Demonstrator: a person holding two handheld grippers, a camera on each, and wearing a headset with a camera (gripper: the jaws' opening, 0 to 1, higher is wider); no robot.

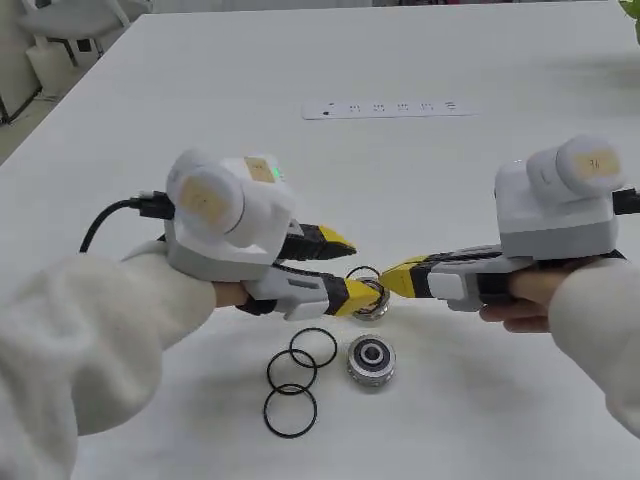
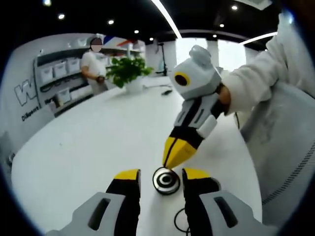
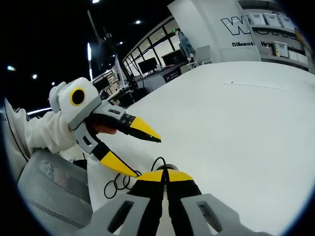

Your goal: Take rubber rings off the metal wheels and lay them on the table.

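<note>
A metal wheel (image 2: 166, 180) on the white worktop (image 1: 480, 60) is being flanked by the left tongs (image 2: 162, 175), spread apart. Its rubber ring (image 1: 362, 268) is being pinched by the right tongs (image 3: 166, 173), clamped together.

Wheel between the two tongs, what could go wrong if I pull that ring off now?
1. The left tongs stand open around the wheel, not clamping it, so the right tongs, apparently shut on the ring, may drag or tip the wheel.
2. The ring could snap free and land among the three loose rings or hit the second wheel.
</note>
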